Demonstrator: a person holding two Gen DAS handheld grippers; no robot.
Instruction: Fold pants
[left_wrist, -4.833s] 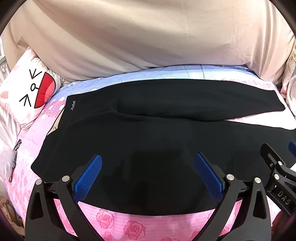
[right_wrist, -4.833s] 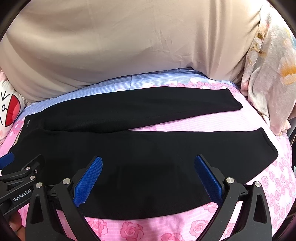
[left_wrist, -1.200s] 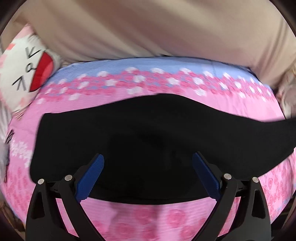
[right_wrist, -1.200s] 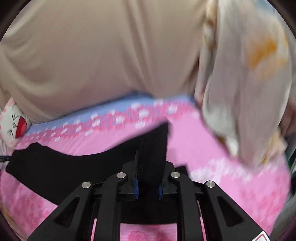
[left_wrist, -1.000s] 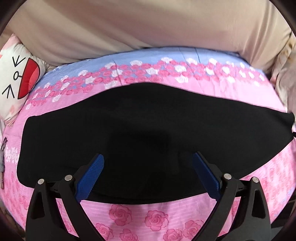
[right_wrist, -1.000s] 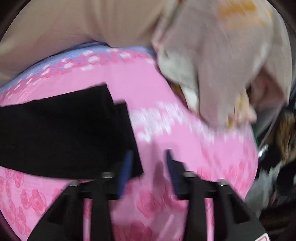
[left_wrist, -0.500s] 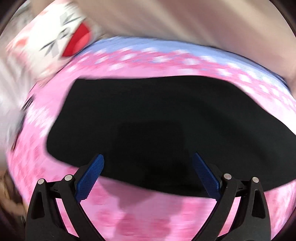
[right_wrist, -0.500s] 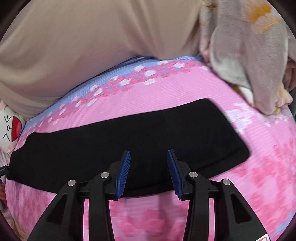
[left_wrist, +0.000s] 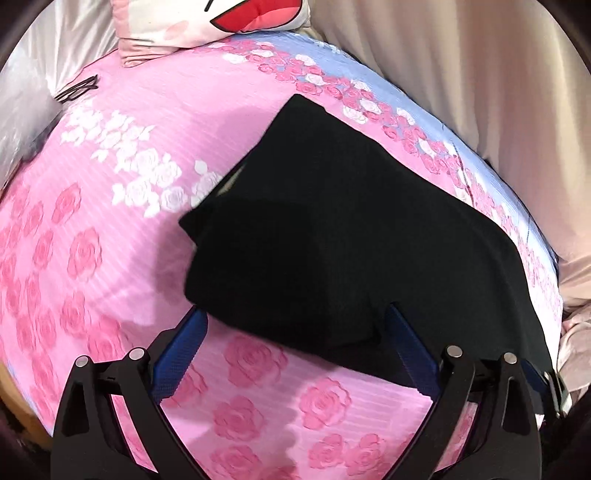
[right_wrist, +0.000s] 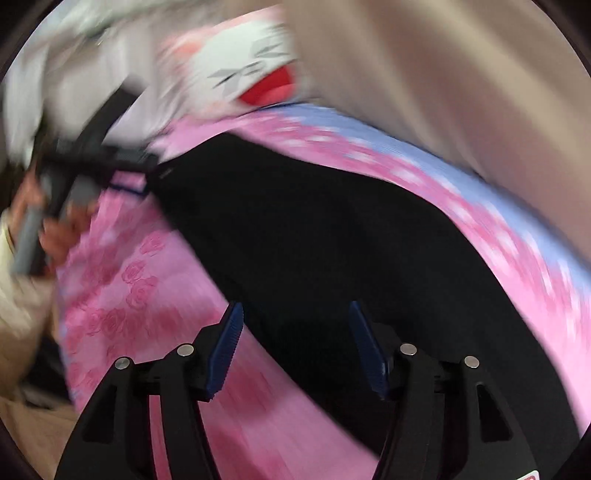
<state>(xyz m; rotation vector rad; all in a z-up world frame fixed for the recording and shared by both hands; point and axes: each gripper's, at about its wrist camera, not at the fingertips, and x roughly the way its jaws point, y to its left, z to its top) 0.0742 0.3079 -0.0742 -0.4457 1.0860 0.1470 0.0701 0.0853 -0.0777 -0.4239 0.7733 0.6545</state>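
Black pants (left_wrist: 351, 236) folded lengthwise, pink floral bedsheet (left_wrist: 110, 258)

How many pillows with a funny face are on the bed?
1. The pillow lies at the far end of the bed, beyond the black pants. Others may be hidden out of view.

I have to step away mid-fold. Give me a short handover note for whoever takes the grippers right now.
Left gripper: open, empty, over the near edge of the pants.
Right gripper: jaws have just been opening, nothing pinched, also over the pants; that view is blurred.
Pants: on the pink bedspread, legs laid one over the other into one long black strip.
Done: the lengthwise fold.
Left: probably fold the strip end to end and tidy it; one end looks slightly rumpled.
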